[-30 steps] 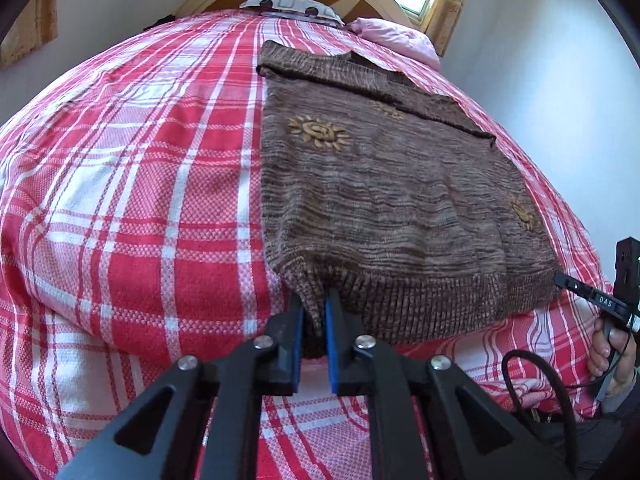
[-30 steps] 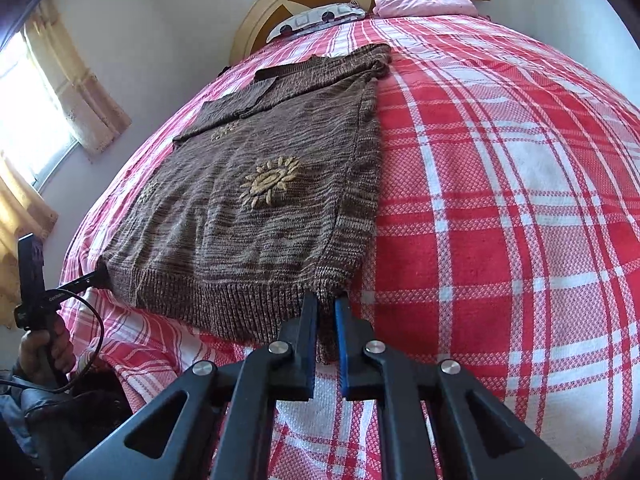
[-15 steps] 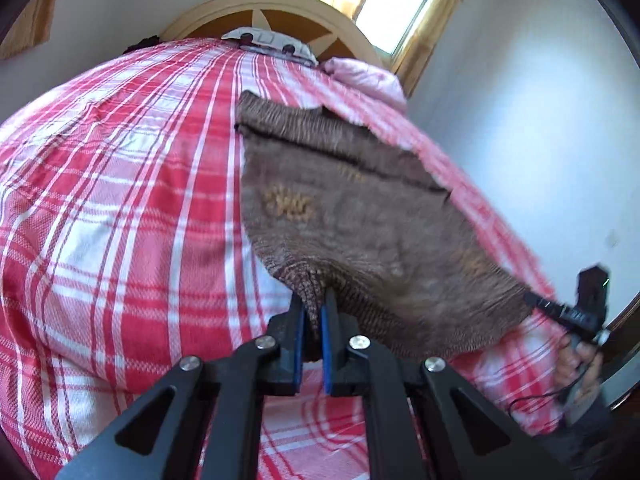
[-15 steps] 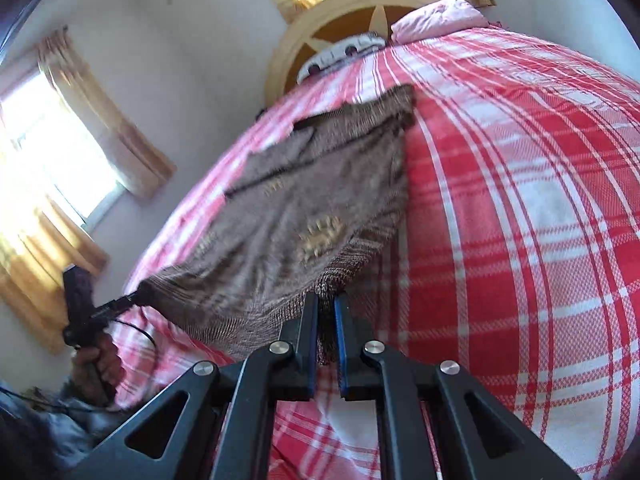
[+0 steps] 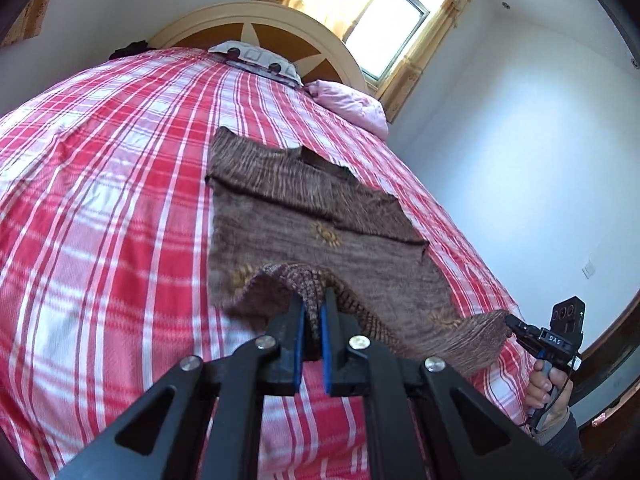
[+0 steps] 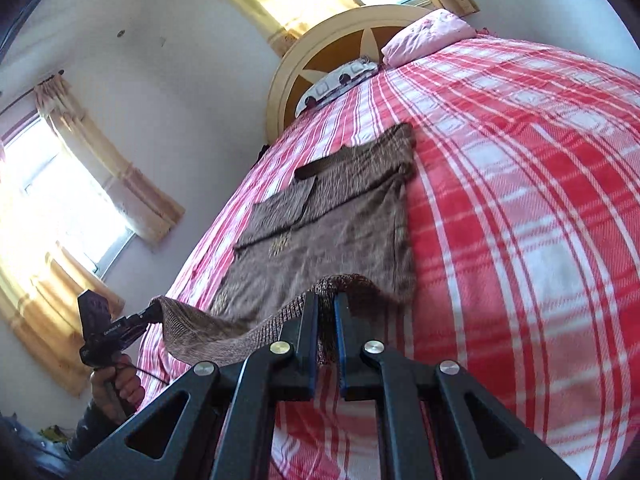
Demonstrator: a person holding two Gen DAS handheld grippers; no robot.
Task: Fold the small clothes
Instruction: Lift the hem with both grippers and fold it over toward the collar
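Pinching ribbed hem, brown knit sweater point(image 5: 280, 216), plaid bedspread point(image 5: 100, 200)

Both wrist cameras are looking along their fingers, close over the bed point(image 5: 100, 208) foot, facing the headboard point(image 6: 320, 52); both are showing the sweater point(image 5: 304, 216).

Home bedroom: bed point(image 5: 100, 184) with plaid cover, headboard point(image 5: 256, 20), pillow point(image 5: 352, 108), curtained window point(image 5: 396, 28).

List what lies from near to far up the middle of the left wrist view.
left gripper pinching the sweater's hem → brown sweater → red plaid bedspread → patterned pillow → round headboard
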